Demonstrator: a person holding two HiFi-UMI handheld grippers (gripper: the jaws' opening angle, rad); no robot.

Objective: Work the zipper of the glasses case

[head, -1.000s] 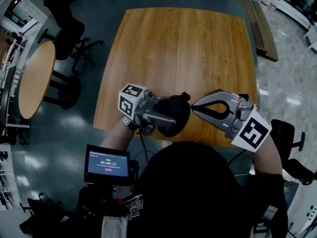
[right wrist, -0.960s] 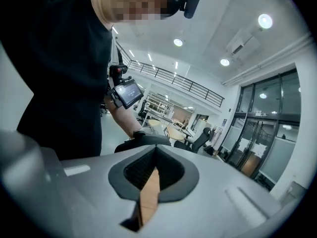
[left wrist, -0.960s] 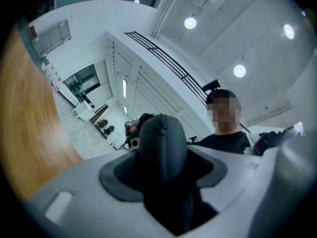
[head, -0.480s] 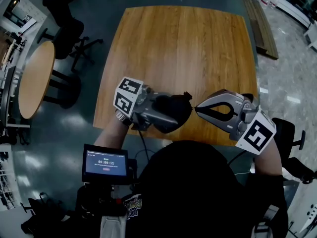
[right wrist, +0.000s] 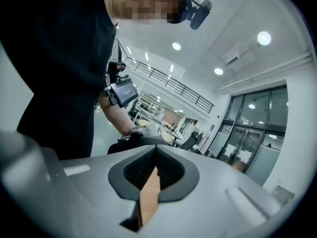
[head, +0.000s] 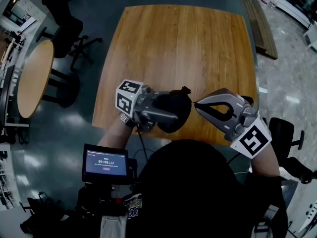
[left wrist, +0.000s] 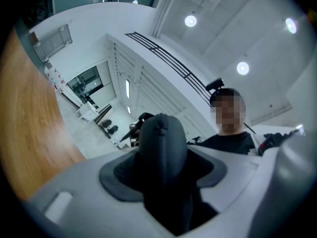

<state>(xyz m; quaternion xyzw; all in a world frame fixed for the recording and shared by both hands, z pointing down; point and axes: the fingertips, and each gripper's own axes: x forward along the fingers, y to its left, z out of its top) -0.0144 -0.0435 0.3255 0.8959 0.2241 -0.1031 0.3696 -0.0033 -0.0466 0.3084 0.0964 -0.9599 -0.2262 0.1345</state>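
A black glasses case [head: 178, 114] is held above the near edge of the wooden table [head: 178, 43]. My left gripper [head: 171, 108] is shut on it from the left. In the left gripper view the case [left wrist: 161, 138] fills the gap between the grey jaws of the left gripper [left wrist: 163, 171]. My right gripper [head: 195, 103] is shut, its tips at the case's right edge, where a thin zipper pull [head: 191, 102] runs to them. In the right gripper view the right gripper [right wrist: 154, 150] has its jaws together and the case [right wrist: 140, 142] lies just beyond the tips. The pull is too small to make out there.
A round wooden table [head: 34, 76] and a black office chair [head: 67, 33] stand on the floor at the left. A small lit screen [head: 106, 163] hangs at the person's waist. A bench [head: 257, 26] lies beyond the table's right side.
The right gripper has turned slightly, its tips staying at the case's right edge. The left gripper and the case have hardly moved.
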